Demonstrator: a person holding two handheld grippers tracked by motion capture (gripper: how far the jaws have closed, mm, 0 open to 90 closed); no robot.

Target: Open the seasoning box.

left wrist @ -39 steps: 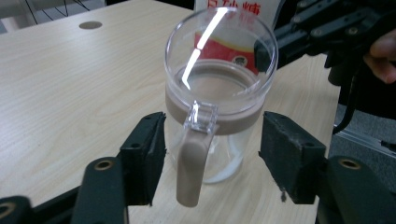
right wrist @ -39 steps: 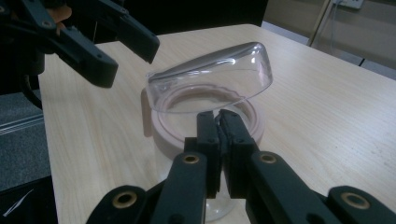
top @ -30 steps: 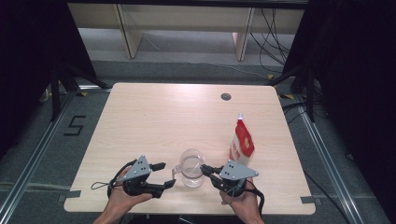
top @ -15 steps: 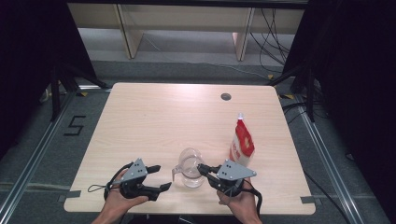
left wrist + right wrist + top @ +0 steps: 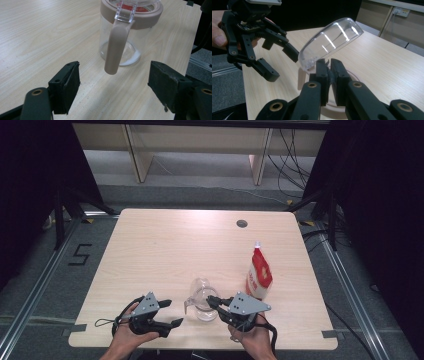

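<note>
Right gripper (image 5: 329,75): jaws closed together on the edge of the clear lid (image 5: 331,42), which stands tilted up off the pitcher's collar (image 5: 337,111); in the high view this gripper (image 5: 214,301) reaches over the pitcher (image 5: 202,296) from the right. Left gripper (image 5: 113,82): jaws wide apart with nothing between the pads; the pitcher's beige handle (image 5: 115,47) hangs just ahead of the gap, untouched. In the high view the left gripper (image 5: 170,312) lies just left of the pitcher, near the table's front edge. The pitcher stands upright near the middle of the front edge of the table (image 5: 165,250), its glass body clear, with a beige collar around the mouth. A red and white bag (image 5: 259,276) stands just right of the pitcher, apart from it. A small dark disc (image 5: 242,223) lies near the table's far edge, well apart from the rest.
</note>
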